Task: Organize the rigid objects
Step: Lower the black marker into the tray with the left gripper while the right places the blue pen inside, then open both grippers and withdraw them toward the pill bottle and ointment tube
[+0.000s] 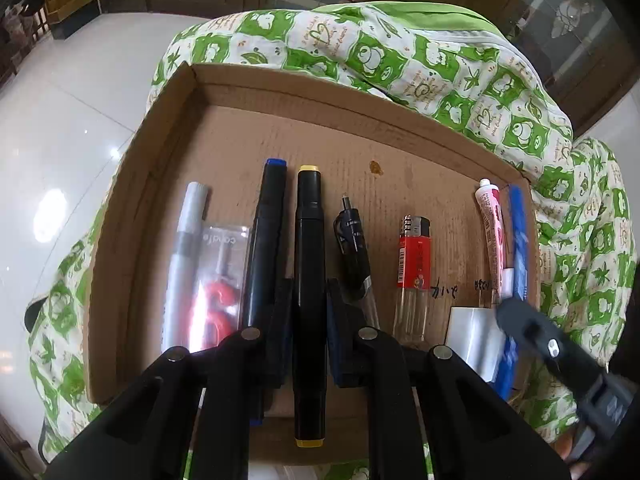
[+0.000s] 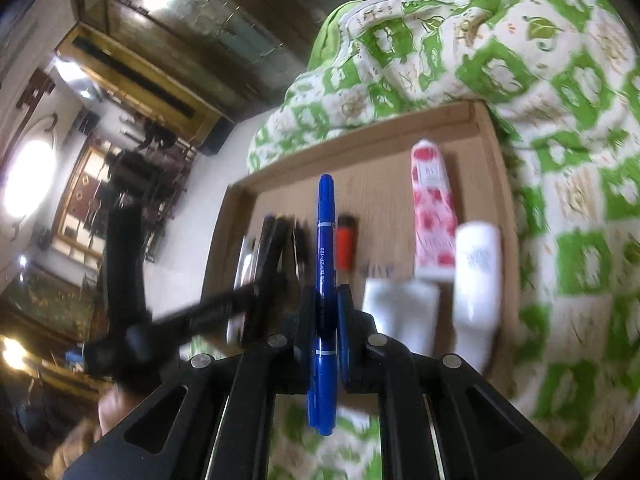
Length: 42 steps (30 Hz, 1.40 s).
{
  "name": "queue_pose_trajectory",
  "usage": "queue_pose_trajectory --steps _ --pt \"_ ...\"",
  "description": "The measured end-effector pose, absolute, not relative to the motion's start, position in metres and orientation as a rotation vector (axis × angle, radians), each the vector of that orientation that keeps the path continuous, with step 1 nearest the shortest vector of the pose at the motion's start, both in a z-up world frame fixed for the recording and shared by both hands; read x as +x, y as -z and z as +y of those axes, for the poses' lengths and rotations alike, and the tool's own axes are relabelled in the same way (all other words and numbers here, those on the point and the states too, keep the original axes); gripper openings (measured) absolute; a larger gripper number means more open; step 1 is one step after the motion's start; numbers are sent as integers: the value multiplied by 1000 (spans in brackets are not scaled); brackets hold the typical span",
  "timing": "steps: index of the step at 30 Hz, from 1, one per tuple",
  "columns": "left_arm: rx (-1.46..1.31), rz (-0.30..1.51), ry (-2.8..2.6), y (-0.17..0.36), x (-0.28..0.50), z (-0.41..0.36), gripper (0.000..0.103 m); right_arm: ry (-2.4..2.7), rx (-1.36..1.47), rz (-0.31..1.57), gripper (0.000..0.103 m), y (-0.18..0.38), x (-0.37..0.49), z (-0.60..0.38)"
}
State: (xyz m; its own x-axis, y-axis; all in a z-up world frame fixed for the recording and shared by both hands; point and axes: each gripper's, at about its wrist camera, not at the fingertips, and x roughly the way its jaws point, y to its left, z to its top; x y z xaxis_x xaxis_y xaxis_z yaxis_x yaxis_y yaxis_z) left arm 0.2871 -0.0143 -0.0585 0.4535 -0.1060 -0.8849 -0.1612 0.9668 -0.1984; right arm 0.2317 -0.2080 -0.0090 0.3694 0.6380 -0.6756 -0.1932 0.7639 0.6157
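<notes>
A shallow cardboard tray (image 1: 248, 132) lies on a green-and-white patterned blanket. My left gripper (image 1: 309, 312) is shut on a black marker with yellow ends (image 1: 309, 264), held lengthwise over the tray. Beside that marker lie a black marker with a blue end (image 1: 266, 240), a silver pen (image 1: 186, 248), a clear candle packet (image 1: 220, 280), a short black pen (image 1: 354, 244), a red lighter (image 1: 414, 264) and a pink tube (image 1: 493, 232). My right gripper (image 2: 325, 304) is shut on a blue pen (image 2: 325, 264) above the tray (image 2: 486, 152); it shows blurred at the tray's right (image 1: 532, 328).
A white bottle (image 2: 478, 276) and a white block (image 2: 400, 312) lie at the tray's near right by the pink tube (image 2: 434, 208). The blanket (image 1: 400, 52) bunches up behind and to the right of the tray. White tiled floor (image 1: 60, 120) lies to the left.
</notes>
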Motion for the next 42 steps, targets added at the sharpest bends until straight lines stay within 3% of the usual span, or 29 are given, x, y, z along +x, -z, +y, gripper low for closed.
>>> queue_pose_trajectory --steps 23,26,30,36,38,42 --pt "-218 1062 -42 54 268 -33 12 -430 426 1076 10 34 256 -211" --pt "-218 1068 -52 53 266 -32 12 -432 416 1065 17 29 254 -209" --pt "-206 1073 -57 51 255 -30 13 -436 403 1037 36 21 248 -209" --pt "-169 1057 -64 37 237 -33 14 -450 419 1016 38 10 237 -214" --pt "-155 1044 -64 28 227 -34 20 -460 422 1010 39 6 231 -217" --pt "-151 1000 -65 12 201 -31 49 -484 407 995 50 -3 216 -217"
